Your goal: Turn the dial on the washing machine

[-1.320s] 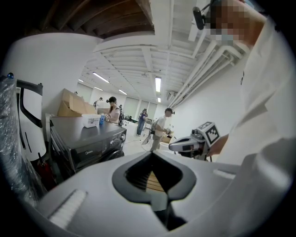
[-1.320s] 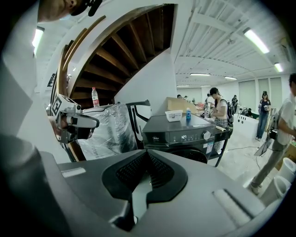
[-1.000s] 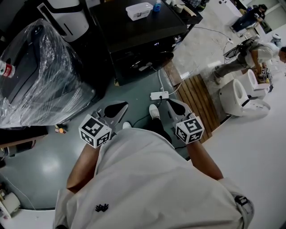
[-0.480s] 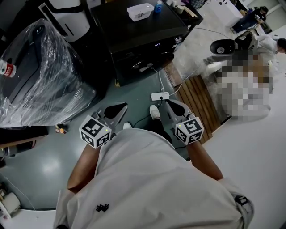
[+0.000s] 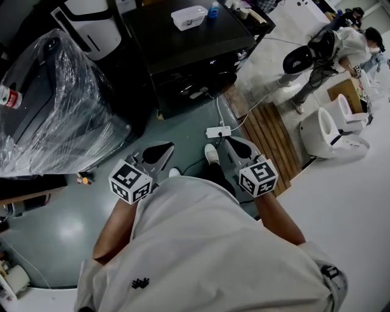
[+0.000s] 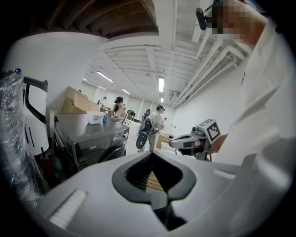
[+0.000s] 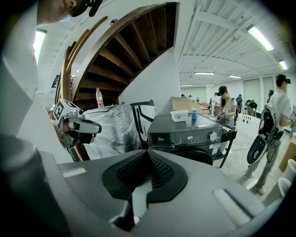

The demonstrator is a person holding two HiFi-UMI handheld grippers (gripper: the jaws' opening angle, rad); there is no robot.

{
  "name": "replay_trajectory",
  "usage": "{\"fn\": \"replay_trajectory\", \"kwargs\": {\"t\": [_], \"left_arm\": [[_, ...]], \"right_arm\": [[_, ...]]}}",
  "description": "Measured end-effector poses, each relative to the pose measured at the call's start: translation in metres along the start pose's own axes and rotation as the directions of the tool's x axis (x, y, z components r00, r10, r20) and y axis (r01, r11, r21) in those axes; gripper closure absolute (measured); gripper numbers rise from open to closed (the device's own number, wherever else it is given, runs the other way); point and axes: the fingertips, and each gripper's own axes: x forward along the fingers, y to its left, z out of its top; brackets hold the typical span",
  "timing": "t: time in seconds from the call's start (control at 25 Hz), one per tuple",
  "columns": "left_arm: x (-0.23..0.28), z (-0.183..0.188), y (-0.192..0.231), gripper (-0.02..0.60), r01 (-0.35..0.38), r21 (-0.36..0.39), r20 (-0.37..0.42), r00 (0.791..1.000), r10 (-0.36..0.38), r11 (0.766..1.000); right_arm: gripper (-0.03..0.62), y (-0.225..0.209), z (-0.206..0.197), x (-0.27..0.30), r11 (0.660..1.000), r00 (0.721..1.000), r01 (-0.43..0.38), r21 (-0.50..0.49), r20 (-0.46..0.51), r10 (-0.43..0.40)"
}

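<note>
The black washing machine (image 5: pixel 189 42) stands at the far side of the floor, well ahead of both grippers. In the right gripper view its front panel shows a lit display and a round silver dial (image 7: pixel 213 136) at the panel's right end. My left gripper (image 5: pixel 166 146) and right gripper (image 5: pixel 234 141) hang side by side in front of my body, both pointing toward the machine and far short of it. The left gripper (image 6: pixel 151 153) has its jaws together with nothing in them. So does the right gripper (image 7: pixel 147 152).
A clear box (image 5: pixel 189 15) and a blue bottle (image 5: pixel 214 8) sit on top of the washer. A plastic-wrapped appliance (image 5: pixel 55 103) stands at left. A power strip (image 5: pixel 217 130) and cable lie on the floor ahead, with wooden slats (image 5: pixel 271 134), a white toilet (image 5: pixel 329 131) and people (image 5: pixel 332 46) at right.
Both grippers have stayed where they were. Only the person in the background at the right has shifted position.
</note>
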Motion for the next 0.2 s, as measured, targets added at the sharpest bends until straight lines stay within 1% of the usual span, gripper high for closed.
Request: {"fn": "replay_trajectory", "kwargs": {"t": [0.2], "left_arm": [[0.0013,0.0032,0.0025,0.526,-0.004,0.003,0.003,1.000,0.004,1.000]], "right_arm": [[0.592,-0.0037,0.0006,0.0029,1.000,1.000,-0.003,-0.002,-0.003,0.003]]}}
